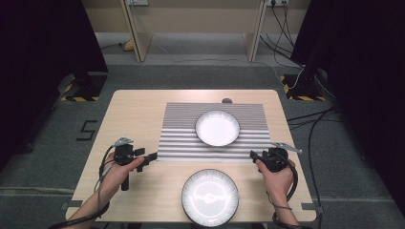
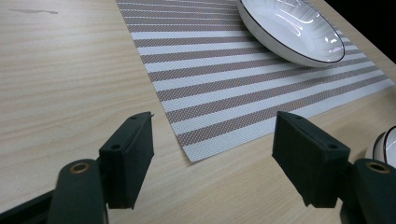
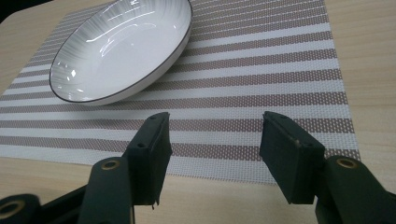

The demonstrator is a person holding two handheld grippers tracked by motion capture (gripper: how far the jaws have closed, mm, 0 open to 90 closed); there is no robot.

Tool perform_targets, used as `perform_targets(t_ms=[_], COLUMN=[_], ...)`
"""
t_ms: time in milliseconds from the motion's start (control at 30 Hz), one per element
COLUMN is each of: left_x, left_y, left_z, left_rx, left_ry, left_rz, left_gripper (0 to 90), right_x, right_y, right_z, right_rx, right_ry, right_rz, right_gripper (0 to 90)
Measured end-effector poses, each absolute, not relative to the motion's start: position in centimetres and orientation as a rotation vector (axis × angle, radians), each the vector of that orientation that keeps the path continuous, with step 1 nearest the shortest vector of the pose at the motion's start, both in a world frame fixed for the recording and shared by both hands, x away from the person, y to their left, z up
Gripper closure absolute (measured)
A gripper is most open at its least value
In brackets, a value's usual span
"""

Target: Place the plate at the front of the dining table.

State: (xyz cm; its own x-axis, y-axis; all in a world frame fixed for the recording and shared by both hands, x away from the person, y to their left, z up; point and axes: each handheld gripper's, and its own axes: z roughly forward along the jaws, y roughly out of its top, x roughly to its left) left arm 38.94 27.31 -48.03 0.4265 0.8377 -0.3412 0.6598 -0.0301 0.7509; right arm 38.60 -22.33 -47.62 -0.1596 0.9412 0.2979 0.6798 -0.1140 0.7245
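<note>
Striped placemat point(image 1: 215, 133) between both open tongs

My high view is evenly lit from overhead, though both sides fall off into near-black and the two plates blow out: the near plate point(image 1: 210, 197) carries a bright glare squiggle. In my gripper views the striped mat point(image 3: 261, 70) is sharp, the bowl point(image 3: 123, 49) shows streaky highlights, and soft shadows sit under it on the desk point(image 2: 60, 74).
</note>
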Motion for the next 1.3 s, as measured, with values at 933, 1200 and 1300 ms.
perform_targets(t_ms=[933, 1200, 1300], left_x=[36.5, 35.8, 35.5], left_y=[31.7, 33.1, 33.5], left_z=[-49.3, -49.8, -49.9], left_rx=[1.675, 1.660, 1.653], left_ry=[1.397, 1.426, 1.437], left_rz=[0.284, 0.294, 0.297], left_gripper=[29.0, 29.0, 29.0], right_x=[35.6, 34.5, 34.1], right_y=[-24.5, -25.7, -26.2], right_z=[-48.7, -49.0, -49.2], right_rx=[1.823, 1.857, 1.860], right_ry=[1.813, 1.777, 1.771], right_rz=[1.117, 1.114, 1.106], right_gripper=[42.9, 42.8, 42.8])
